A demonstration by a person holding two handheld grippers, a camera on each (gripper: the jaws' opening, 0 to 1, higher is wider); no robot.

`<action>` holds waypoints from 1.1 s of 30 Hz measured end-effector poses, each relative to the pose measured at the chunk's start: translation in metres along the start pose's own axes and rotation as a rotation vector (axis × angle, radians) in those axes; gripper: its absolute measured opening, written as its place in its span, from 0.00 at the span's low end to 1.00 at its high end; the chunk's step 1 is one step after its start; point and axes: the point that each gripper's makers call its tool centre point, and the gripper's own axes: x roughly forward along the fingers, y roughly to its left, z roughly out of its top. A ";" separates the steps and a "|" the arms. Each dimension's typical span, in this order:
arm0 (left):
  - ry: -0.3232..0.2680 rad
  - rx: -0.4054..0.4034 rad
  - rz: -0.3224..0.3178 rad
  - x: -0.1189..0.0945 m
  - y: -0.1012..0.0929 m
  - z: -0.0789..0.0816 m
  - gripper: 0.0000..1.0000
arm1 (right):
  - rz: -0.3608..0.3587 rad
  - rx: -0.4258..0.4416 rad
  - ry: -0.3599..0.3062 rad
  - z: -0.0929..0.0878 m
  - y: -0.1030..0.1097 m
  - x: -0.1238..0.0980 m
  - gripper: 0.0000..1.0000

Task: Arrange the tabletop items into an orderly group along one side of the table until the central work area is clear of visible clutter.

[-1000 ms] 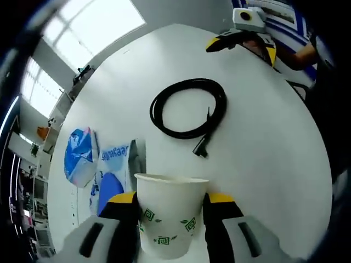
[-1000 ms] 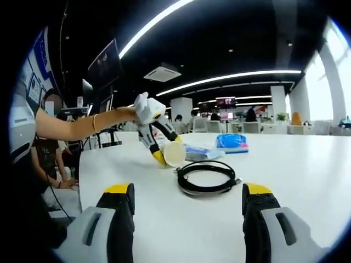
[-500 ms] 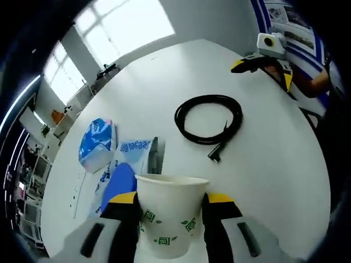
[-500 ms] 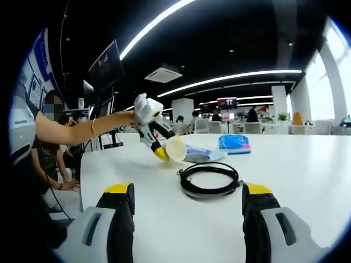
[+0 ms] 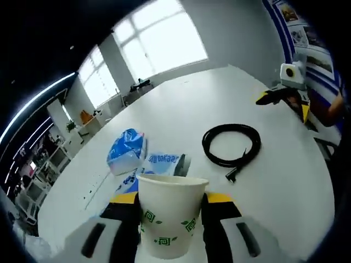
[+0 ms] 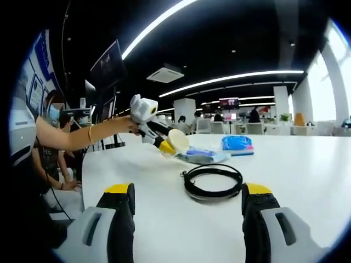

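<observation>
So the left gripper (image 5: pixel 171 219) clamps the paper cup (image 5: pixel 171 213) and has carried it toward the blue packets (image 5: pixel 127 152); right gripper (image 6: pixel 186 213) hangs wide, coiled cable (image 6: pixel 213 182) sits mid-table.

Bright windows (image 5: pixel 159 46), ceiling light strips (image 6: pixel 236 76) and distant office desks (image 5: pixel 33 175).

the left gripper view looks down from above the round white table (image 5: pixel 285 181) toward the bright windows, with a white paper cup with green square motifs (image 5: pixel 170 216) close at its bottom edge. the right gripper view sits low near the table (image 6: pixel 307 164), facing level across it into the office. both views share the coiled black cable (image 5: pixel 231 145) (image 6: pixel 213 183) at middle distance and the blue plastic packets (image 5: pixel 126 152) (image 6: pixel 237 143) beyond.
</observation>
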 end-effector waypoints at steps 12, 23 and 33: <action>-0.152 -0.180 0.226 -0.022 0.027 -0.008 0.43 | 0.033 -0.026 -0.011 0.008 0.008 0.006 0.75; -0.317 -0.296 0.461 -0.053 0.057 -0.003 0.43 | 0.051 -0.038 -0.010 0.008 0.016 0.009 0.75; -0.341 -0.367 0.668 -0.067 0.088 -0.021 0.43 | 0.044 -0.027 -0.020 0.010 0.013 0.005 0.75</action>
